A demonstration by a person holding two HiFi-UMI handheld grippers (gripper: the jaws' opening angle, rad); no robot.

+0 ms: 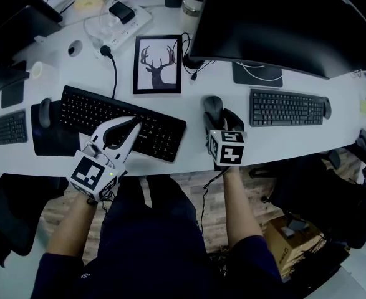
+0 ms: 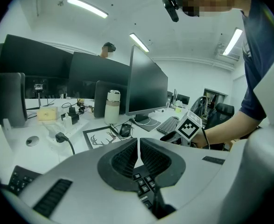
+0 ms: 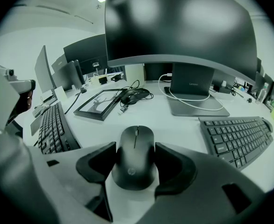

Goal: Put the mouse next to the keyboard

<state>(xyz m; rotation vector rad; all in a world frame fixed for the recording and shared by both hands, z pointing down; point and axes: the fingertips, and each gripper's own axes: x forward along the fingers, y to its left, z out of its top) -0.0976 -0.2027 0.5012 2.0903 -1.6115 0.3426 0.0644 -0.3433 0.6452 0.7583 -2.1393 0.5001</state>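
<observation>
**Mouse gripped, slip is the main risk**

Right gripper [image 1: 221, 118] is clamped on the mouse [image 3: 136, 148], one pad [image 3: 174, 164] on each flank. Left gripper [image 2: 138, 155] is closed with nothing in it, hanging over the black keyboard [image 1: 89, 114].

Mouse location: on the white desk [image 1: 220, 80], between the black keyboard and the grey keyboard [image 1: 285, 108], near the black one's right end but apart from it. Can't tell if it's lifted or sitting on the surface.

Risks:
- Mouse shell is smooth matte plastic, domed and tapering. The pads only catch the rear flanks, so a quick swing could squeeze it forward out of the grip.
- Desk looks slick. If dragged instead of lifted, the mouse could twist in the jaws.
- Left gripper sits low over the keys and could press some if it dips.
- Cables [image 3: 137, 93] and the flat picture frame [image 1: 158, 64] lie further back, so overshooting forward could snag them.

Pads look like ribbed dark rubber, which should help friction.
</observation>
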